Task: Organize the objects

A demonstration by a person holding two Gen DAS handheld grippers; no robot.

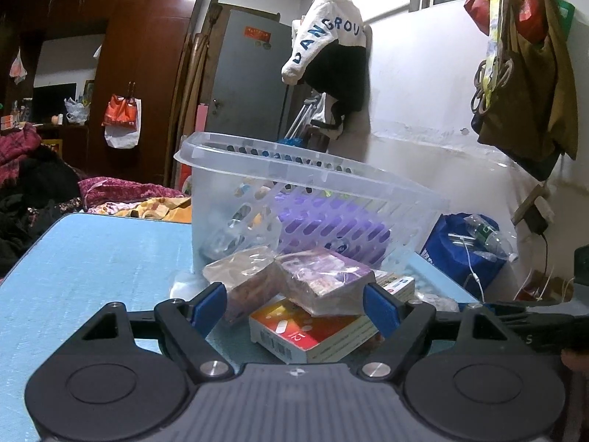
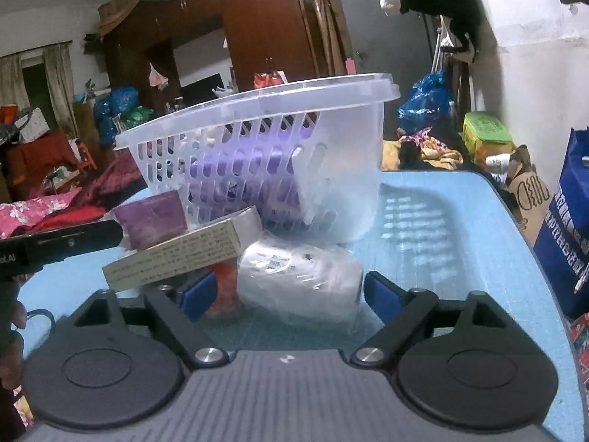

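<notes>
A clear-wrapped white bundle lies on the light blue tabletop, between the blue pads of the right gripper. Its jaws stand apart, one pad on either side of the bundle, and no pressing contact shows. Just left of the bundle a long beige box rests tilted over a red item that is mostly hidden, with a purple wrapped block behind it.

In the left wrist view, two plastic-wrapped blocks, one brownish and one purple, are piled on a red and white box. This pile sits just ahead of the left gripper, whose jaws are spread wide with the pads flanking the pile's near edge, gripping nothing that can be seen.

Directly behind both piles stands a translucent slotted basket, upright on the table, with something purple showing through its slots. Beyond the table are dark wooden wardrobes, bedding and bags hung on the white wall.
</notes>
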